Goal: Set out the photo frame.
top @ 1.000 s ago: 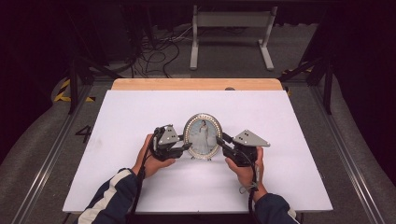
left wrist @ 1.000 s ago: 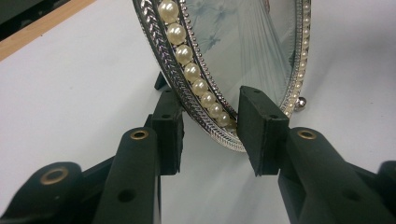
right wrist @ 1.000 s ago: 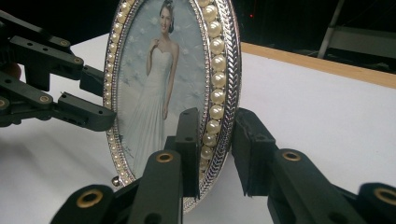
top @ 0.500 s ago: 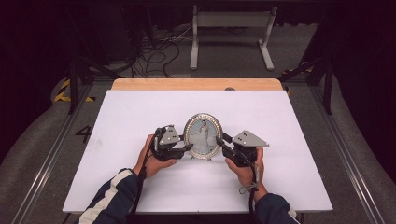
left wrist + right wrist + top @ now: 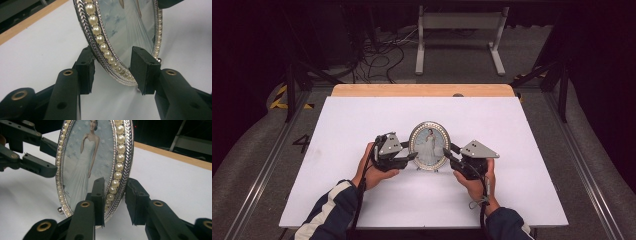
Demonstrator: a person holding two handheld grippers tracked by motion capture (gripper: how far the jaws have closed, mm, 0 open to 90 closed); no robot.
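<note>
Centrally in the high view, one oval silver picture frame with pearl trim [image 5: 429, 145] stands upright on the white table [image 5: 512, 125], long axis vertical, picture facing the person, between left gripper [image 5: 408, 156] and right gripper [image 5: 449, 154].

Left gripper view: the frame's rim [image 5: 105, 47] sits between jaws that have just been opening, a gap beside each pad.

Right gripper view: the frame's edge [image 5: 117, 170] stands between two spread jaws; contact unclear.

The oval frame [image 5: 429, 145] is shiny silver metal with glossy pearls; the tabletop [image 5: 362, 120] matt white.
</note>
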